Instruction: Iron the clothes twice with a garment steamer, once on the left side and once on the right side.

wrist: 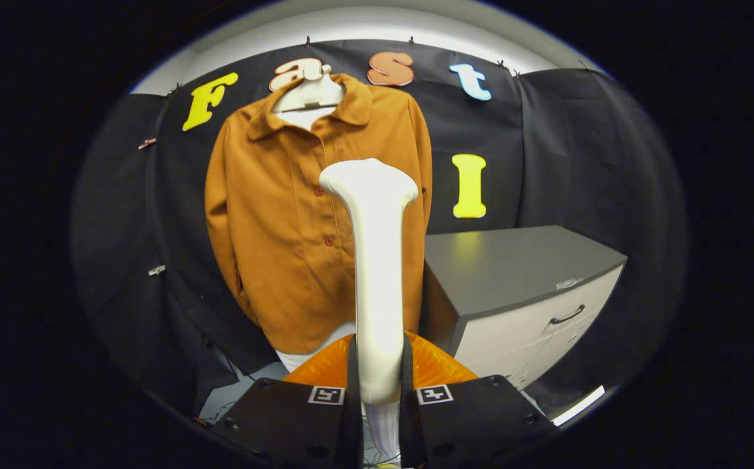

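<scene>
The biggest thing before me is the black cloth wall (546,143) of the booth, which runs across the whole far side and wraps round to the left and right. Against it, on the left half of the scene, hangs the brown shirt (273,228), buttoned down its front, collar open, sleeves hanging straight at its sides; it sits on a white hanger (308,94) whose shoulders show inside the collar, and a strip of white shows below its hem. To the right of the shirt, and nearer to me than the wall, stands a cabinet (533,299) with a dark grey top surface and pale drawer fronts; a dark curved handle (567,316) sits on the upper drawer. Closest to me is the white garment steamer (377,260), which I hold upright: its long body rises from between my fingers and widens at the top into a flared head that sits in front of the shirt's button line, just right of the buttons. Whether the head touches the cloth I cannot tell. My tongs (379,397) are closed nearly all the way, both fingers pressed against the lower part of the steamer's body, one on each side, gripping it.
</scene>
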Demonstrator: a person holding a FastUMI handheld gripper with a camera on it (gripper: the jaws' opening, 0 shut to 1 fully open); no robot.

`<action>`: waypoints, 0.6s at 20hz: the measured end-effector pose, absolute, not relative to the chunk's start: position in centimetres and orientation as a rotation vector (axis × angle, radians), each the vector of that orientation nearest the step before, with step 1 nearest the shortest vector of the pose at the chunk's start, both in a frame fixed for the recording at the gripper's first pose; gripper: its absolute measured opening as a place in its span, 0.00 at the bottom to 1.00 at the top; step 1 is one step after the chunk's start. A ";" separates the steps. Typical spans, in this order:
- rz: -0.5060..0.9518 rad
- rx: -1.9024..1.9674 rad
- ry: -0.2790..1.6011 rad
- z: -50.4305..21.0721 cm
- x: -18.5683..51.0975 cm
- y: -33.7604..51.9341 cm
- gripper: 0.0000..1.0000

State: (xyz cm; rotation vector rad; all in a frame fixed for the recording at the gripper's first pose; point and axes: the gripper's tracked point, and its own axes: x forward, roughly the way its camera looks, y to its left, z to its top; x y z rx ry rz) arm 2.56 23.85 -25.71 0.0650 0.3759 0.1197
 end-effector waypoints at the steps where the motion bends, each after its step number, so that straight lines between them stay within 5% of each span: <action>1: 0.125 0.066 0.347 -24.0 2.4 23.6 0.25; 12: 0.187 0.056 0.127 -11.3 4.0 27.2 0.25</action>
